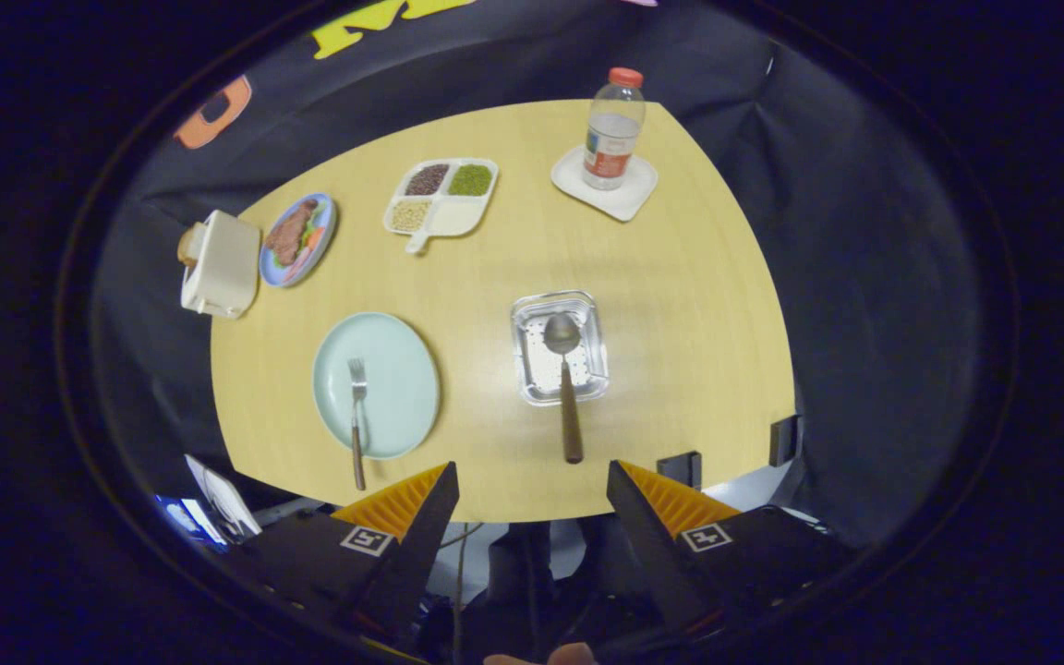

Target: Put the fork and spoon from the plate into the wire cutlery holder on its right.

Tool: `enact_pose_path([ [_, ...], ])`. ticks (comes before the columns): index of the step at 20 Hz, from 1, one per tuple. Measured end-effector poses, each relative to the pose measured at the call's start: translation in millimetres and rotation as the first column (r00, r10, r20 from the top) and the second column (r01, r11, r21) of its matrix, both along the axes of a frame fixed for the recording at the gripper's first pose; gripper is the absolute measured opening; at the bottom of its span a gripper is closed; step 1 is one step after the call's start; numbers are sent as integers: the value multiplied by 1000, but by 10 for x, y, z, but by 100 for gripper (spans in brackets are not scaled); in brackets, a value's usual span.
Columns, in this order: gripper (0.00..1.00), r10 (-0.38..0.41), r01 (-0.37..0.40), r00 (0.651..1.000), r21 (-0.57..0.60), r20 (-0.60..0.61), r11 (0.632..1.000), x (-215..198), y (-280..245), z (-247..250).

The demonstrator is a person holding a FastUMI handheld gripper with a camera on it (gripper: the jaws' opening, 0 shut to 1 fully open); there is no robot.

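- Gripper (pixel 532 480) held high, looking steeply down along its own two fingers.
- Fingers spread wide, a broad gap between the tips; nothing between them, nothing touched.
- Both fingertips (pixel 440 485) level with each other, angled slightly inward.
- A fingertip of the holding hand (pixel 550 656) peeks in behind the fingers (partly visible).

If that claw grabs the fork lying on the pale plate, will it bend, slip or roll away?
The fork looks like stiff metal with a slim dark handle, so it probably won't bend. Lying flat on the plate, handle past the rim, it seems unlikely to roll, though it may slide on the smooth surface. The open claw holds nothing.
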State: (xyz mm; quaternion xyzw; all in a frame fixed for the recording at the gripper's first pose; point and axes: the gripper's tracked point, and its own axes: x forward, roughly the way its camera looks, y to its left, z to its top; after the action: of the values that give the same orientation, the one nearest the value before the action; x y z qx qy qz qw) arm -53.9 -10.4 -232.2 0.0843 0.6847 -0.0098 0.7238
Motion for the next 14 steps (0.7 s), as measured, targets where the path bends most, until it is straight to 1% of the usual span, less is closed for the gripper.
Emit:
enact_pose_path([
  [2,96,23,-23,1000,44,13,999,-48,346,67],
  [5,96,30,-28,999,108,-20,994,-239,906,16],
  [7,96,64,-58,997,122,-47,991,-401,1214,-110],
  [11,96,87,-75,993,143,-80,987,-600,1809,-471],
  [14,97,70,-57,992,127,-101,990,-701,2048,-791],
])
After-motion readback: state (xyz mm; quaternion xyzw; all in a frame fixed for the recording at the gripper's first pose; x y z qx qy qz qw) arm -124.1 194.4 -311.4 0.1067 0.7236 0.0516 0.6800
